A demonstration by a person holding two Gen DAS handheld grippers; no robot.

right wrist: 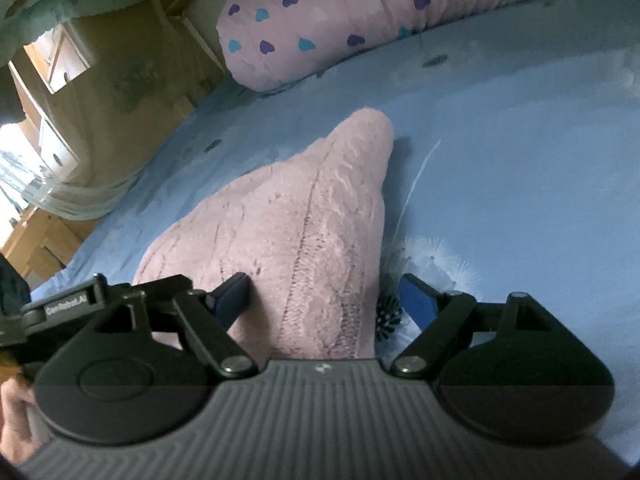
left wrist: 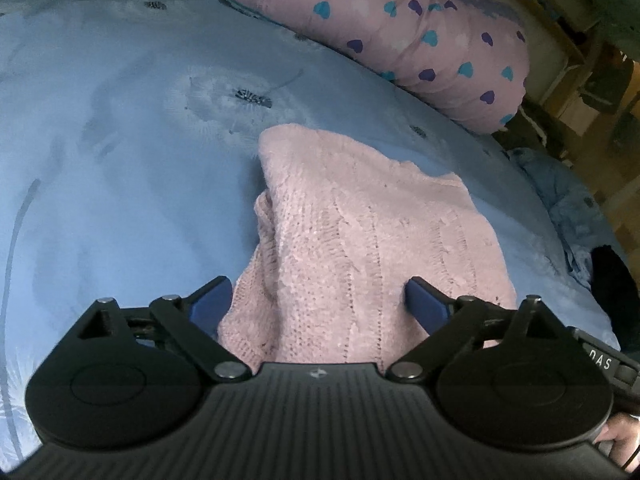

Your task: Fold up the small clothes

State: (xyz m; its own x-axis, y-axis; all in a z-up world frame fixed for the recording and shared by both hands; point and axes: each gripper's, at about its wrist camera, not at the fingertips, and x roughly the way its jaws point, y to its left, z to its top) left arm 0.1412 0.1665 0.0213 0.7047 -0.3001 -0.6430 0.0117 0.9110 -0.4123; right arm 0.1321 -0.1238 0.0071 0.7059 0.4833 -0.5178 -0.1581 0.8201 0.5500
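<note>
Holding both claws low over the bed, I note the pink cable-knit sweater (left wrist: 360,232) lying folded on the blue dandelion-print bedsheet (left wrist: 100,160).

Left claw (left wrist: 320,300): jaws spread wide. The near end of the sweater sits between the two blue pads (left wrist: 212,300), and the knit brushes the inner faces, but neither pad presses in; nothing is gripped. In the left wrist view the sweater runs away from me toward the far edge of the bed, with a thicker fold along its left side.

Right claw (right wrist: 324,296): jaws also wide apart. The left pad rests against the sweater (right wrist: 288,232), while the right pad (right wrist: 416,300) stands clear of it, over a printed dandelion head on the sheet (right wrist: 520,160). No hold here either. In the right wrist view the sweater narrows to a rounded point toward the far edge.

A rolled pink blanket with purple and teal hearts (left wrist: 400,36) lies along the far edge of the bed, well apart from the sweater; it shows again in the right wrist view (right wrist: 360,20). A crumpled blue garment (left wrist: 568,208) lies at the right edge of the bed. Wooden furniture (right wrist: 40,240) stands beyond the left edge. Part of a hand (right wrist: 16,420) shows at the handle of the right claw.
</note>
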